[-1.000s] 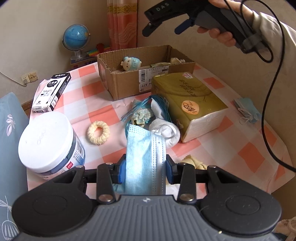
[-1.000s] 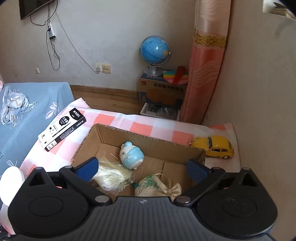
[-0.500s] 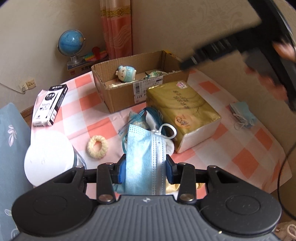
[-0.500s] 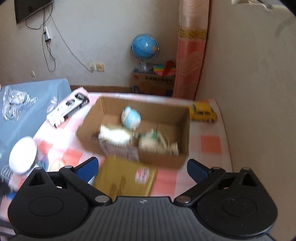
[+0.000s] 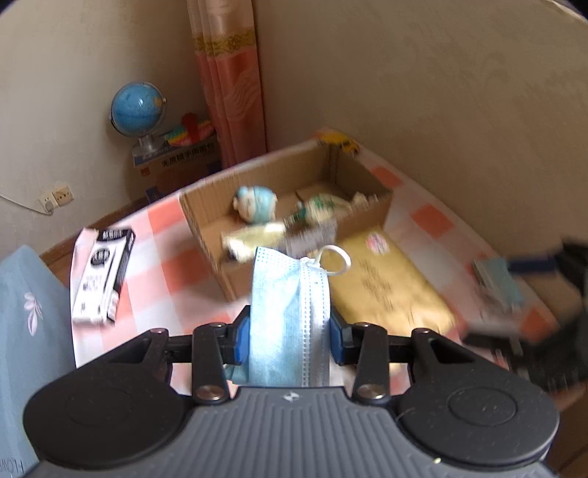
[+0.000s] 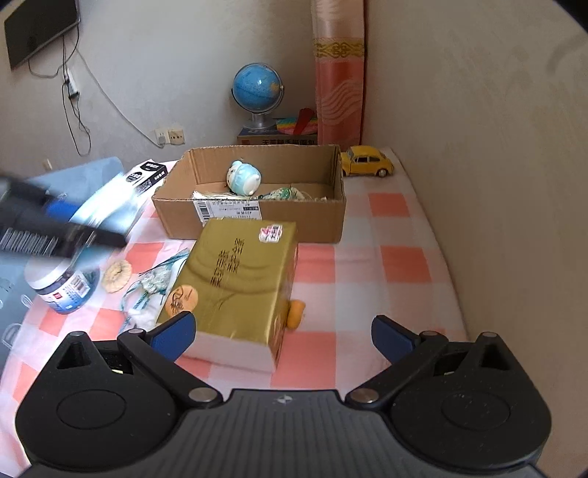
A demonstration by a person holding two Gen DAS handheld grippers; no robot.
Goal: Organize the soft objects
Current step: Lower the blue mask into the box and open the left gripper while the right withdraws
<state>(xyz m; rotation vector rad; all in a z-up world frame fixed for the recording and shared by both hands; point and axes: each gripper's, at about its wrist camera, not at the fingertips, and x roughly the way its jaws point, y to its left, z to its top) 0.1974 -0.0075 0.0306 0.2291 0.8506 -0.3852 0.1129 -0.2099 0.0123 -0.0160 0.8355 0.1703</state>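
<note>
The open brown cardboard box [image 6: 250,206] is holding a pale blue plush toy [image 6: 243,178] and a green-printed cloth pouch [image 6: 284,193]. The left tongs [image 5: 290,332] are pinching a folded light blue face mask [image 5: 288,316] above the checked surface [image 6: 367,264]; the right tongs [image 6: 283,332] are gaping empty. Only the right view is showing the yellow toy car [image 6: 365,161] clearly.

A lived-in home room: checked tablecloth [image 6: 400,235], curtain [image 6: 340,73], globe [image 6: 257,86], wall-mounted TV [image 6: 36,25], toy car [image 6: 365,161].

Both wrist views look steeply down along their fingers [image 5: 338,340] [image 6: 172,332] at the checked desk [image 6: 400,257], from close above. Left view, seemingly motion-blurred, sits left; both share the cardboard box [image 5: 371,191] [image 6: 253,224] and globe [image 5: 137,106] [image 6: 256,86].
</note>
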